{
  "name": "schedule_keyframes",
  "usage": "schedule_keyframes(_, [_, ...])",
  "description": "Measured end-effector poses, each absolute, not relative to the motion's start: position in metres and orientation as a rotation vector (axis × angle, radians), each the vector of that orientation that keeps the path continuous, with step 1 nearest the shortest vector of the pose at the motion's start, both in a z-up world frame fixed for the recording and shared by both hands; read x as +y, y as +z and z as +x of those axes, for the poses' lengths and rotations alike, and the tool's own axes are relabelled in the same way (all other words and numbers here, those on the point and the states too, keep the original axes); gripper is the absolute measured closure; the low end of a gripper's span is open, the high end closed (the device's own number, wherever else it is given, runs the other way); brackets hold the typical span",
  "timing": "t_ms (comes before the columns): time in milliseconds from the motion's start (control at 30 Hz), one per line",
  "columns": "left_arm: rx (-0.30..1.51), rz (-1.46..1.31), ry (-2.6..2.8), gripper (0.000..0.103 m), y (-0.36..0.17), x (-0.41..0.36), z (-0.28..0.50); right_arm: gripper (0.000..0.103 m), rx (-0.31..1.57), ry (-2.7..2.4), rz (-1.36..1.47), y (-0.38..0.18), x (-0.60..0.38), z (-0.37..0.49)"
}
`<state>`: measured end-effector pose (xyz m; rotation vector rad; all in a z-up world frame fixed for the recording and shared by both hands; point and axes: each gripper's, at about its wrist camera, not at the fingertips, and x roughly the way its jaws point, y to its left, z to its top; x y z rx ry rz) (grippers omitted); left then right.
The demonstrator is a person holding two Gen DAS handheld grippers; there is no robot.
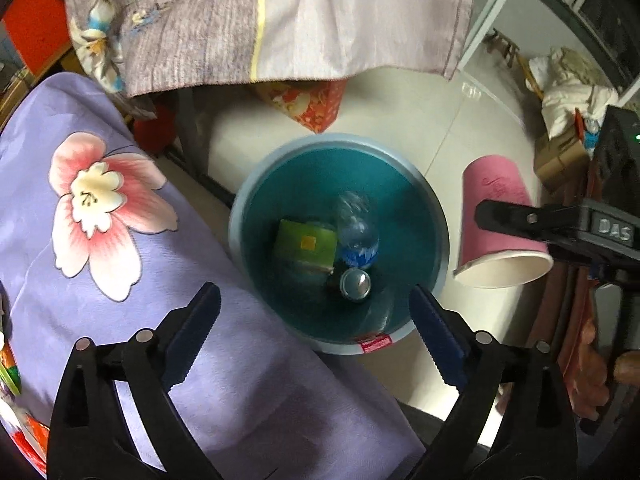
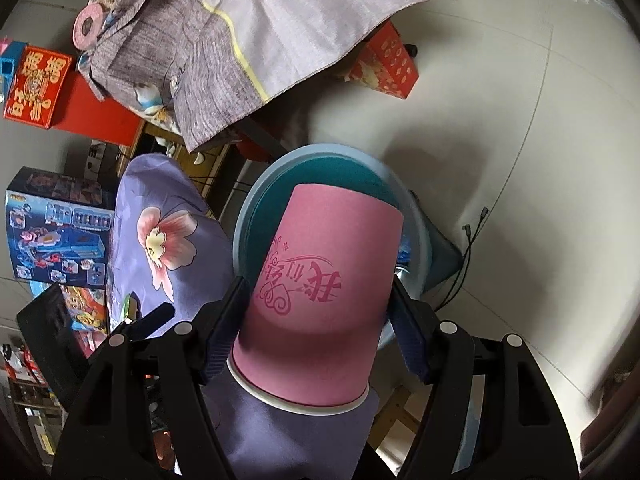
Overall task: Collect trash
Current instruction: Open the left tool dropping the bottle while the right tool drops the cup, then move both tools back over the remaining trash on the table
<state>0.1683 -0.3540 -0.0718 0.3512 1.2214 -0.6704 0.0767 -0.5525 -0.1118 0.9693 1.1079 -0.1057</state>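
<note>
A teal trash bin (image 1: 404, 196) with a pale blue rim stands on the floor. Inside lie a green carton (image 1: 306, 244), a clear plastic bottle (image 1: 358, 228) and a metal can (image 1: 355, 284). My left gripper (image 1: 316, 322) is open and empty, above the bin's near rim. My right gripper (image 2: 316, 316) is shut on a pink paper cup (image 2: 320, 300), held base forward over the bin (image 2: 320, 168). In the left wrist view the cup (image 1: 494, 208) hangs tilted just right of the bin, with a right finger (image 1: 520, 220) across it.
A purple flowered cloth (image 1: 100, 216) covers a surface left of the bin. A grey-lilac cloth (image 1: 280, 20) hangs behind it over a red box (image 1: 312, 104). Toy boxes (image 2: 56, 228) lie at left. White tiled floor (image 2: 520, 120) spreads to the right.
</note>
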Motion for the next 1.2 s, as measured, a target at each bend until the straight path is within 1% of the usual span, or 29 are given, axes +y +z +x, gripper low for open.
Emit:
schedule_keyframes(133, [1.206, 0.303, -0.656, 0.007, -0.064, -0.336, 0.170, 0.036, 1.142, -0.074, 0.933, -0.114, -0.535, 0.092])
schedule_keyframes(200, [1.203, 0.281, -0.647, 0.007, -0.061, -0.327, 0.171, 0.030, 1.157, -0.057, 0.927, -0.116, -0.528, 0.098])
schedule_keyframes(333, [1.202, 0.254, -0.630, 0.006, -0.058, -0.314, 0.172, 0.027, 1.173, -0.045, 0.921, -0.117, -0.518, 0.103])
schedule_keyframes(567, [1.202, 0.227, -0.619, 0.006, -0.055, -0.297, 0.169, 0.021, 1.190, -0.087, 0.917, -0.113, -0.514, 0.096])
schedule_keyframes(733, [1.184, 0.227, -0.616, 0.006, -0.047, -0.284, 0.160, 0.020, 1.217, -0.088, 0.865, -0.107, -0.501, 0.091])
schedule_keyframes(833, [1.176, 0.219, -0.609, 0.005, -0.042, -0.274, 0.155, 0.015, 1.219, -0.101, 0.848, -0.103, -0.493, 0.085])
schedule_keyframes(1200, [1.138, 0.195, -0.582, 0.005, -0.027, -0.224, 0.135, 0.015, 1.205, -0.094, 0.813, -0.084, -0.451, 0.078])
